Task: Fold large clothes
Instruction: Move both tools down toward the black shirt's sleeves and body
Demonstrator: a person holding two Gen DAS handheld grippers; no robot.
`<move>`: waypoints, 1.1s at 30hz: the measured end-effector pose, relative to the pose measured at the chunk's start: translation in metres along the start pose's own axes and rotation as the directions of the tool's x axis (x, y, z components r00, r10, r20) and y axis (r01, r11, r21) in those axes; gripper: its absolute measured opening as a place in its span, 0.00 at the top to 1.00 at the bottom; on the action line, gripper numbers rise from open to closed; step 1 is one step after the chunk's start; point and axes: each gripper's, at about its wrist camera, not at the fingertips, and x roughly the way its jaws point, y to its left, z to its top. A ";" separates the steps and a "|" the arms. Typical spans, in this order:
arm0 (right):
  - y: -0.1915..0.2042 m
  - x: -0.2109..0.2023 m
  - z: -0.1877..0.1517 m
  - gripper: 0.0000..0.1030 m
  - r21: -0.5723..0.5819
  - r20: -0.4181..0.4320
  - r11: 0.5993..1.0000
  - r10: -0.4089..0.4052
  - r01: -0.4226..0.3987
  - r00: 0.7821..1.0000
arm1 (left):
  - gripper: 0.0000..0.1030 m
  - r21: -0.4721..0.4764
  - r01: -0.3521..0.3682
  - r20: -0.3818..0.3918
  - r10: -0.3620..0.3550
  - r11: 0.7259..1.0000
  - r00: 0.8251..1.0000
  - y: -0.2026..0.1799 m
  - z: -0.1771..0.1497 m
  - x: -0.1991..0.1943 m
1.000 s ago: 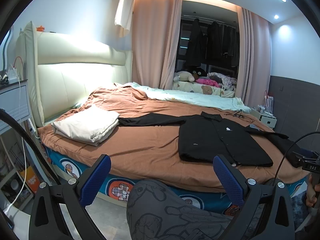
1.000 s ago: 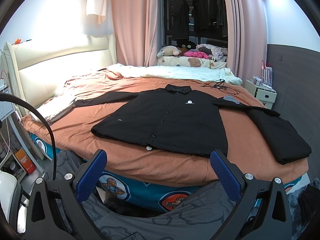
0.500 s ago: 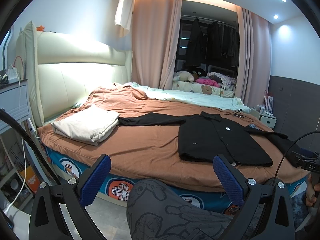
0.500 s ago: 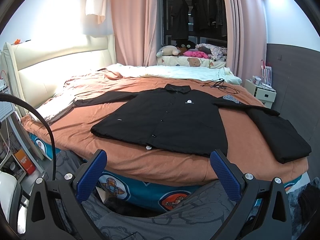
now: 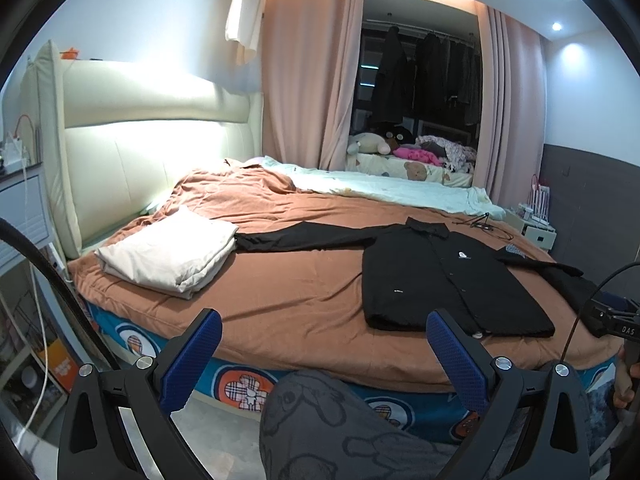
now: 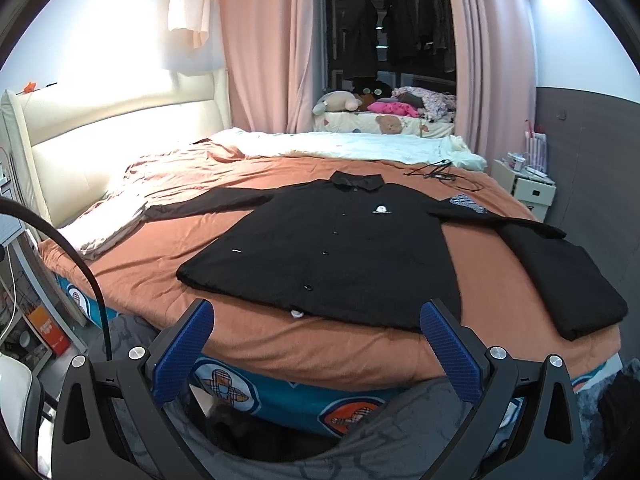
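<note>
Bedroom light falls on a wide bed (image 6: 248, 336) under a rust-brown cover. Both grippers hang off its near edge, jaws spread wide and empty. Straight ahead of the right gripper (image 6: 316, 344) the black coat (image 6: 332, 248) lies flat, buttons up, collar away, sleeves running left and right; from the left gripper (image 5: 320, 354) it sits off to the right, so the right looks nearer. Only the left view clearly shows the folded pale cloth (image 5: 168, 250) at the far sleeve's cuff.

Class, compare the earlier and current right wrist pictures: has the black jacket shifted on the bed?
No. The black jacket lies spread flat as before, its collar at the same spot relative to the folded black garment beside it on the bed.
</note>
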 end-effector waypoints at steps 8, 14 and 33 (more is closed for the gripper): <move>-0.009 0.054 0.026 0.00 -0.002 -0.048 1.000 0.024 -0.024 0.999 | 0.00 -0.016 -0.014 -0.043 0.013 1.000 0.999 0.017 0.018 0.057; -0.012 0.098 0.053 0.00 -0.014 -0.090 1.000 0.020 -0.022 0.996 | 0.02 -0.028 -0.020 -0.083 0.018 0.999 0.996 0.030 0.033 0.108; -0.014 0.242 0.129 0.09 -0.009 -0.212 0.997 0.076 -0.080 0.974 | 0.23 -0.202 -0.073 -0.221 0.027 0.977 0.975 0.090 0.090 0.287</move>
